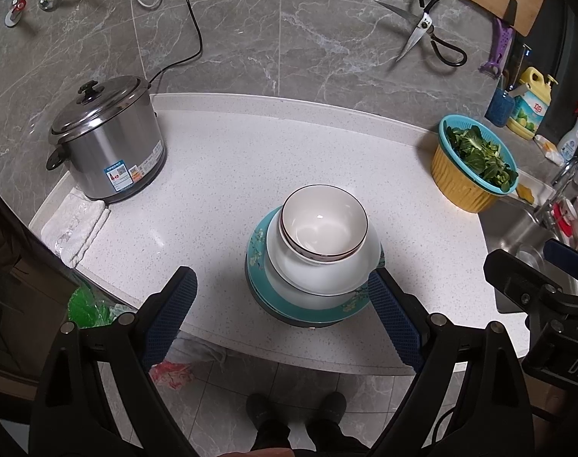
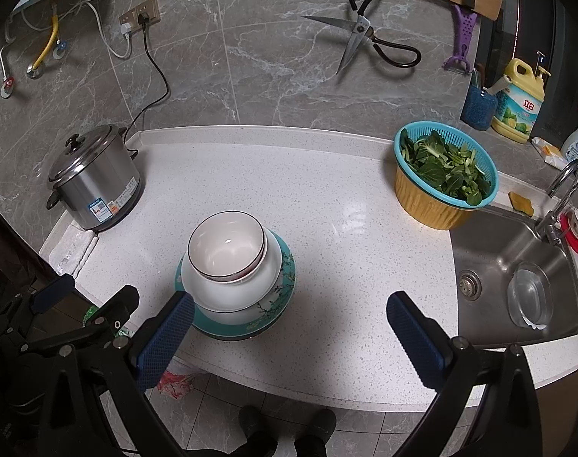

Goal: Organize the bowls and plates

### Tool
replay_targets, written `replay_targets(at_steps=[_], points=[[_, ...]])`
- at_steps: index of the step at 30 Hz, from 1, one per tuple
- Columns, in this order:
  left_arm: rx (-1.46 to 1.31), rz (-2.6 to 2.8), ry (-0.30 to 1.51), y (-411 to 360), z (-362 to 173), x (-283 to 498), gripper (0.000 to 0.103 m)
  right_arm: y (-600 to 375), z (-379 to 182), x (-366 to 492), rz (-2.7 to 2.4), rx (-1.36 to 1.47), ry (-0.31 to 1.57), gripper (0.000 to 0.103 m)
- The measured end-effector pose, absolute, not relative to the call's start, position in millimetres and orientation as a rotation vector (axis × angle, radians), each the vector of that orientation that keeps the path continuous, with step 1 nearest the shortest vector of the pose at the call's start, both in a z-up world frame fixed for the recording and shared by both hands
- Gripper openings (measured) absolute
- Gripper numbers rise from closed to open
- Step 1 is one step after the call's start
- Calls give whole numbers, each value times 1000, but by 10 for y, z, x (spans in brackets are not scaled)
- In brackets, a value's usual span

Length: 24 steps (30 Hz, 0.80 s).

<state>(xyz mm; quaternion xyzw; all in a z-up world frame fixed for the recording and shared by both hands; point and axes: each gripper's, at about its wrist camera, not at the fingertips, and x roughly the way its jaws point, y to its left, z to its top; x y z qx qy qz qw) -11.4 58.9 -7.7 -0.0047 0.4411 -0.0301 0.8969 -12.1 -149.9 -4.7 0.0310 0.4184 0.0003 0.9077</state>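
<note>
A stack of dishes stands near the counter's front edge. Cream bowls with a dark rim (image 1: 323, 224) (image 2: 226, 245) are nested on a white plate (image 1: 327, 278) (image 2: 228, 289), which rests on a teal flowered plate (image 1: 285, 301) (image 2: 231, 327). My left gripper (image 1: 281, 273) is open just in front of the stack; its right fingertip (image 1: 380, 285) overlaps the teal rim and the pads press on nothing. My right gripper (image 2: 290, 297) is open to the right of the stack, with only bare counter between its fingers. Its left fingertip (image 2: 182, 304) is close to the stack's near side.
A steel rice cooker (image 1: 106, 141) stands back left with a folded cloth (image 1: 79, 228) beside it. A yellow basin holding a teal colander of greens (image 2: 441, 175) sits back right, next to the sink (image 2: 517, 266) and faucet (image 2: 559, 198). The person's shoes (image 2: 285, 430) show below the counter edge.
</note>
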Motion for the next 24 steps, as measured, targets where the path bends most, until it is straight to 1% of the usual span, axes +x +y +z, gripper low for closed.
replay_targets(at_steps=[24], points=[[-7,-63,914,610,-71,-109,91,-1518,-66,-105,3,61,865,103]])
